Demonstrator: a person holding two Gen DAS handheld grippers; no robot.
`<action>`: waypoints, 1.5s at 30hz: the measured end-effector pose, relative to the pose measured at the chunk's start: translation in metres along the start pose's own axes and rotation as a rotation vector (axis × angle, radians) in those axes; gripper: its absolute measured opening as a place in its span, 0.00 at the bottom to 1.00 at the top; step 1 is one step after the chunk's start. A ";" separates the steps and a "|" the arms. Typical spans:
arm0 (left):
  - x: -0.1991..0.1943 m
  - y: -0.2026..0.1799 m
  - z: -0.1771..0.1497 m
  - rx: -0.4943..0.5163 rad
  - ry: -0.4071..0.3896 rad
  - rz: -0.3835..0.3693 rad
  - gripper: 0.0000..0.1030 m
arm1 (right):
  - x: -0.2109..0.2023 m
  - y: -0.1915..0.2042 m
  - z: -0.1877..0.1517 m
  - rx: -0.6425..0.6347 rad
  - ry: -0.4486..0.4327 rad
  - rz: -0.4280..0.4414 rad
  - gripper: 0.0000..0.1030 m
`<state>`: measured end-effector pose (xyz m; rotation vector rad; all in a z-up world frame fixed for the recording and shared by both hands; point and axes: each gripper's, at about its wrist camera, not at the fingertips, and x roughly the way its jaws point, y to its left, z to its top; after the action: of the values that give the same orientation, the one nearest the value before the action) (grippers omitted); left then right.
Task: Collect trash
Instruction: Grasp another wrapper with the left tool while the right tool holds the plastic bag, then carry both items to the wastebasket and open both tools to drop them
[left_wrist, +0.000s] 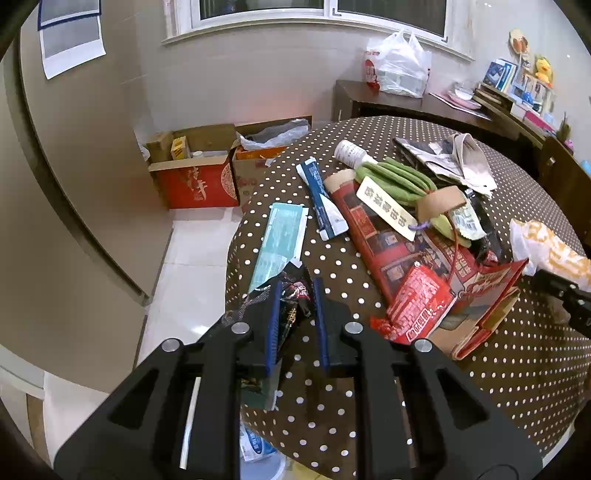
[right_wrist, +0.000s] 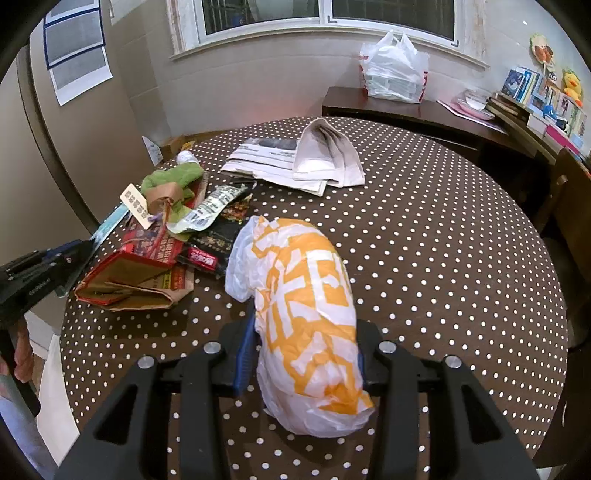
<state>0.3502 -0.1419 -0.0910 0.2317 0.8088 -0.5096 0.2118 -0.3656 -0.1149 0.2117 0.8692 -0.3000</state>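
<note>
An orange-and-white plastic bag is gripped by the right tool; a black snack wrapper sits between the left tool's narrowed pads — lettering unreadable.

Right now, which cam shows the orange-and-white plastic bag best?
Right wrist view: the orange-and-white plastic bag fills the centre, clamped in the right claw. Left wrist view catches only one end of it at the right edge.
</note>
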 end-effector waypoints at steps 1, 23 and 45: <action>-0.001 0.000 -0.001 -0.002 0.001 -0.002 0.17 | -0.001 0.000 0.000 0.000 0.000 -0.001 0.40; -0.079 0.000 -0.001 -0.012 -0.118 0.046 0.17 | -0.066 0.026 0.002 -0.034 -0.118 0.068 0.40; -0.132 0.089 -0.115 -0.226 -0.028 0.153 0.17 | -0.079 0.206 -0.057 -0.320 -0.045 0.338 0.40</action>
<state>0.2472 0.0239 -0.0705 0.0768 0.8073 -0.2741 0.1940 -0.1414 -0.0768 0.0506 0.8089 0.1497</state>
